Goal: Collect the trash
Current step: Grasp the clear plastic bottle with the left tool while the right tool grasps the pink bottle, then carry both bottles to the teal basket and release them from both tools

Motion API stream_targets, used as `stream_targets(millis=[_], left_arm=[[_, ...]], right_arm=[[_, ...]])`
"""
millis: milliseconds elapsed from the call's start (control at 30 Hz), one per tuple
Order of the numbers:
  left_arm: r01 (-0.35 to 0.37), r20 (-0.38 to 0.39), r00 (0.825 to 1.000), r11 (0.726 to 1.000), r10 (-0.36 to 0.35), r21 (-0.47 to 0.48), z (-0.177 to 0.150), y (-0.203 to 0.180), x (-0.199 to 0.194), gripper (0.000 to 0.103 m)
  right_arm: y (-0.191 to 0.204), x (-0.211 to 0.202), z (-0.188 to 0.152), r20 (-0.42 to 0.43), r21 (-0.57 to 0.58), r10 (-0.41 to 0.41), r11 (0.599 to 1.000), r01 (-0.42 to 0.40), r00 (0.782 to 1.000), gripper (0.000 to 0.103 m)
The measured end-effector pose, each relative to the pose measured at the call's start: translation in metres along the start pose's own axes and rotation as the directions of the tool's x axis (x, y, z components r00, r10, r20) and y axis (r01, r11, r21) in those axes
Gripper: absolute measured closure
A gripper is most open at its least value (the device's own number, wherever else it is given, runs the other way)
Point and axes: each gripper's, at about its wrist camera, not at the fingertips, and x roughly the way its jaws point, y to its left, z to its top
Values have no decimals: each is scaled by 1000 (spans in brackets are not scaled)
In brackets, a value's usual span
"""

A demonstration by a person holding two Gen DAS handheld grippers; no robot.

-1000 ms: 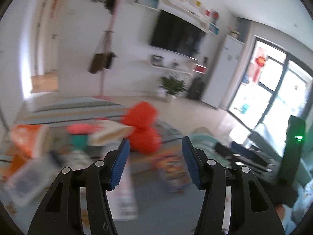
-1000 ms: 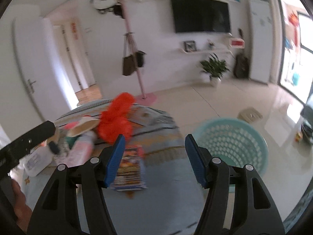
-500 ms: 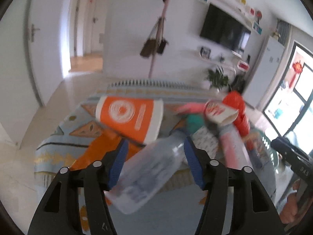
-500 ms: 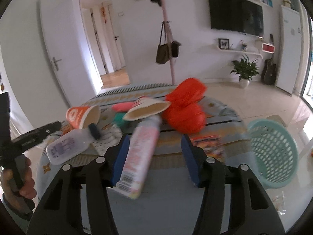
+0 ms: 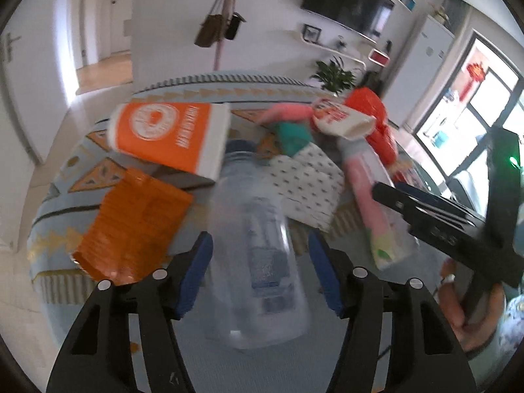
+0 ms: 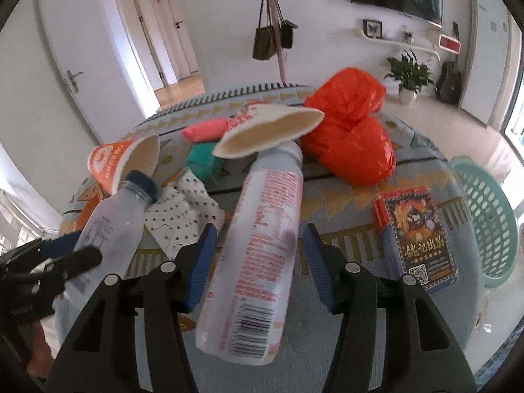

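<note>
Trash lies on a round table with a patterned cloth (image 6: pixel 409 170). A clear plastic bottle (image 5: pixel 258 249) lies between the open jaws of my left gripper (image 5: pixel 260 270); it also shows in the right wrist view (image 6: pixel 108 229). A pink-and-white bottle (image 6: pixel 262 249) lies between the open jaws of my right gripper (image 6: pixel 260 263); it also shows in the left wrist view (image 5: pixel 370 193). Neither gripper touches its bottle. Behind lie an orange paper cup (image 5: pixel 170 137), a white paper cup (image 6: pixel 268 134) and a red plastic bag (image 6: pixel 350 131).
A teal laundry basket (image 6: pixel 484 216) stands on the floor right of the table. An orange snack wrapper (image 5: pixel 131 226), a dotted paper (image 5: pixel 308 186), a card box (image 6: pixel 416 229) and pink and teal items (image 6: pixel 203 131) lie on the table. A coat stand (image 6: pixel 275 32) is beyond.
Both grippers have swung left and come closer to the table. The clear bottle now lies between my left jaws and the pink bottle between my right jaws. Both stay open.
</note>
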Motion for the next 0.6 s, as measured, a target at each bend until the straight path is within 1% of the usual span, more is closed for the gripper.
stream_targets(millis=[67, 167, 233, 367, 500, 600], left_arm=[[-2, -8, 1000, 1000, 2, -1, -3, -3, 5, 45], [-16, -17, 1000, 1000, 16, -22, -2, -4, 14, 40], [-17, -16, 1000, 999, 17, -47, -1, -4, 18, 40], [-32, -27, 999, 997, 31, -73, 0, -6, 25, 40], [-33, -43, 999, 997, 30, -70, -2, -14, 31, 41], [-34, -35, 999, 997, 32, -69, -4, -18, 30, 43]], right_arm=[[-4, 6, 3, -20, 18, 27, 999, -27, 999, 52], [-3, 15, 6, -40, 3, 21, 1000, -21, 999, 52], [-3, 23, 7, -56, 8, 28, 1000, -28, 998, 51], [-8, 29, 6, -71, 44, 70, 997, -67, 995, 51], [-15, 29, 4, -89, 53, 86, 995, -82, 992, 56], [-21, 22, -1, -98, 51, 93, 995, -89, 991, 57]])
